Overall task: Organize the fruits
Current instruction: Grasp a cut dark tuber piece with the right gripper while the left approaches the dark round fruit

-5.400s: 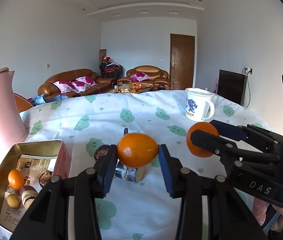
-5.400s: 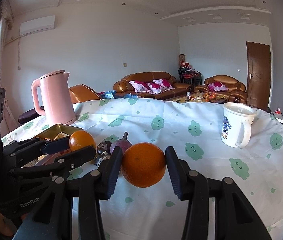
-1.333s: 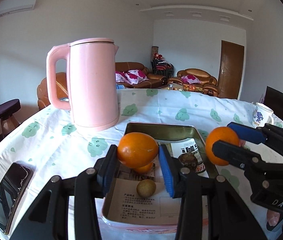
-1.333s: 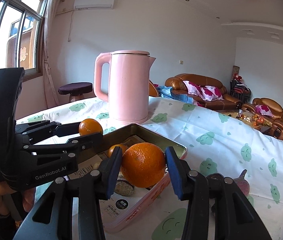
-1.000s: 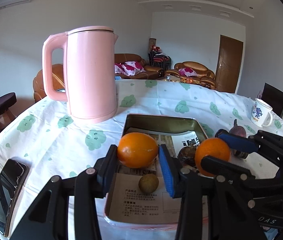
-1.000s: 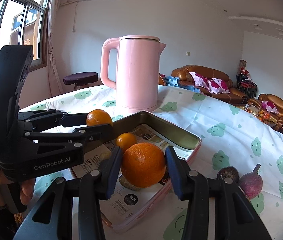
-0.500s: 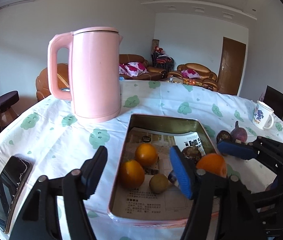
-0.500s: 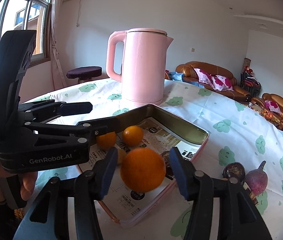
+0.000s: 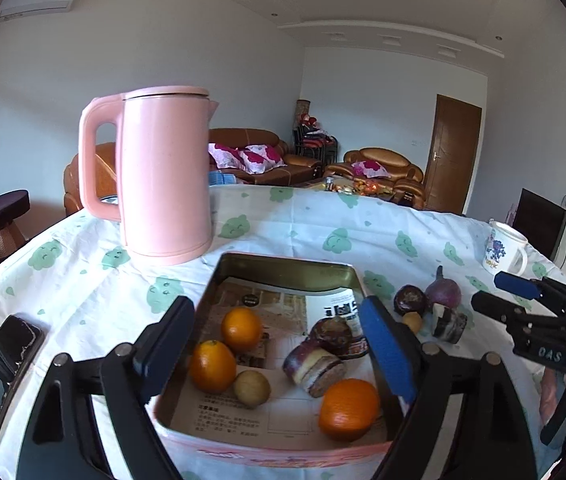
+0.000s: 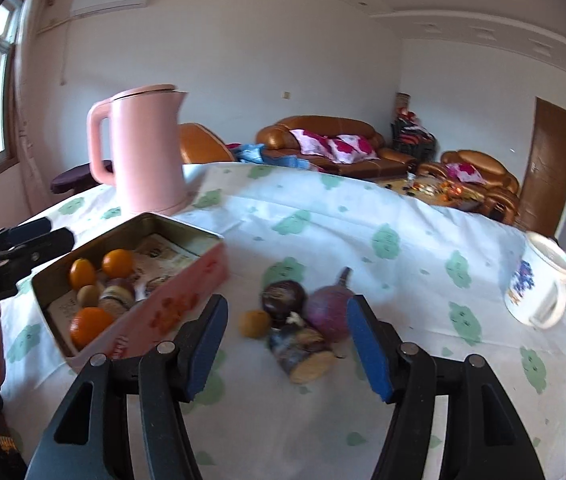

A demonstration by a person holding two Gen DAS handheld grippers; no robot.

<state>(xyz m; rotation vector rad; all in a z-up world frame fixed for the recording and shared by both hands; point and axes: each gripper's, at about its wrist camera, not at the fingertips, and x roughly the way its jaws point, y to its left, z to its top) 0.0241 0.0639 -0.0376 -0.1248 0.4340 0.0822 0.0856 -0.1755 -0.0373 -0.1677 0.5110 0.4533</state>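
Now, L gripper (image 9: 279, 344) w/ blue pads sits spread wide, empty, over the near end of the rectangular metal tin w/ pink outer wall (image 9: 283, 266). R gripper (image 10: 285, 344) likewise spread wide, nothing between its pads, aimed at the loose fruit on the table.

Tin contents, paper-lined: three round oranges, one at near R corner (image 9: 347, 407), one mid-L (image 9: 212, 366), one just behind it (image 9: 242, 329). Small round tan-brown fruit (image 9: 252, 388) touches the mid-L orange. Cut purple-skinned chunk w/ pale flesh (image 9: 315, 369) lies btwn the oranges, w/ a dark round wrinkled fruit (image 9: 331, 334) just behind it.

Outside tin, to its R on white tablecloth w/ green cloud print (image 10: 403, 280): dark purple round fruit (image 10: 284, 296), reddish-purple bulb w/ stem (image 10: 329, 316), small yellowish round fruit (image 10: 255, 323), cut purple chunk w/ pale face (image 10: 303, 354). All four clustered, touching or nearly so; R-wrist view is blurred, so edges unclear.

Tall pink electric kettle (image 9: 163, 176) stands upright just behind tin. White mug w/ blue print (image 10: 539, 292) far R, well apart. Black phone (image 9: 1, 368) flat at L table edge.
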